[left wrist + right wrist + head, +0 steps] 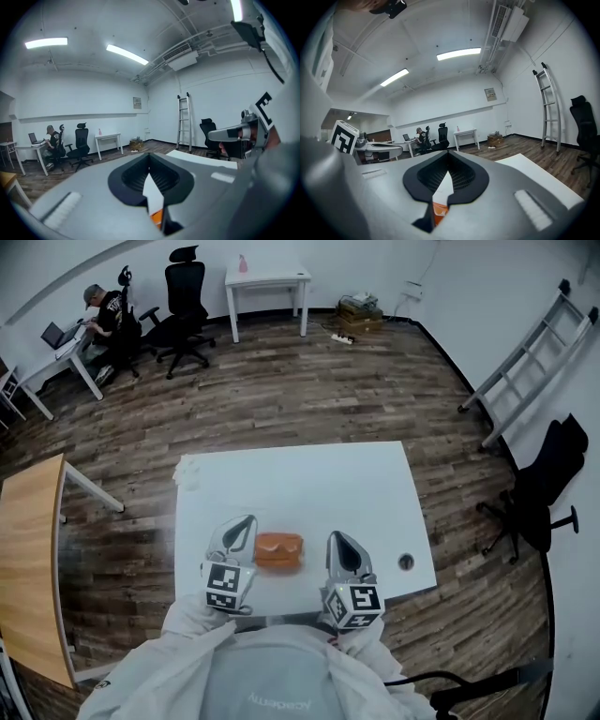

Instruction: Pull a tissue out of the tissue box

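An orange tissue box (278, 550) lies near the front edge of the white table (300, 484), between my two grippers. The left gripper (245, 523) hovers just left of the box, its jaws shut and empty. Just right of the box is the right gripper (337, 540), also shut with nothing in it. In the left gripper view the closed jaws (150, 158) fill the picture and a sliver of the orange box (156, 218) shows below them. The right gripper view shows the same: closed jaws (448, 155) with a bit of the box (439, 211) beneath.
A crumpled white tissue (188, 472) lies at the table's far left corner, and a round cable hole (406, 562) at its front right. A wooden desk (33, 559) stands to the left. A ladder (530, 362) and a black chair (544, 488) are on the right. A person (103, 313) sits far back.
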`<state>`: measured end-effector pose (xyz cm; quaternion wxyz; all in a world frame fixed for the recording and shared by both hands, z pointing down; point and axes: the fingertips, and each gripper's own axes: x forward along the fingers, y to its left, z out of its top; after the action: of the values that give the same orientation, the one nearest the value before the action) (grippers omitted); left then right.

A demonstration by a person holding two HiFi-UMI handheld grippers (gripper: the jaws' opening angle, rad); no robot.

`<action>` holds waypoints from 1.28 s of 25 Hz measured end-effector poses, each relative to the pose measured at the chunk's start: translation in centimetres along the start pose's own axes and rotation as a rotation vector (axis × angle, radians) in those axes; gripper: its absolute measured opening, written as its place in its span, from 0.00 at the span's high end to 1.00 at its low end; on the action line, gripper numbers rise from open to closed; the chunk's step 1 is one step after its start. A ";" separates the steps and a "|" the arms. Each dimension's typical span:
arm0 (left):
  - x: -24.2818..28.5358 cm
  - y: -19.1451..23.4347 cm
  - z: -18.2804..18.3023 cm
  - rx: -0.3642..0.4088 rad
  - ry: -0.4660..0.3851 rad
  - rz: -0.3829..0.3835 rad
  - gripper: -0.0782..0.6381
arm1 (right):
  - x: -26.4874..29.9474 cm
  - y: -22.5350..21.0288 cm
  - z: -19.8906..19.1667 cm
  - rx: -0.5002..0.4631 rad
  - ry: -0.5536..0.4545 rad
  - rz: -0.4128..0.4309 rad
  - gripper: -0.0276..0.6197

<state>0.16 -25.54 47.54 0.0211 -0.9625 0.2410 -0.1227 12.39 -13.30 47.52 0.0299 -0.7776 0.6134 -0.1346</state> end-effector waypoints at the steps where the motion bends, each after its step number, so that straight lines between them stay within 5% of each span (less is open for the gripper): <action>1: -0.1 -0.1 -0.2 -0.002 0.001 0.002 0.89 | -0.1 0.0 -0.1 -0.001 0.000 0.000 0.95; 32: -3.9 -0.3 -2.3 -0.074 0.023 0.130 0.89 | -0.8 1.7 -1.3 -0.056 0.089 0.123 0.95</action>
<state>-3.56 -23.37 48.89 -0.0094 -0.9435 0.3076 -0.1230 10.31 -12.79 48.31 -0.0107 -0.7322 0.6644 -0.1498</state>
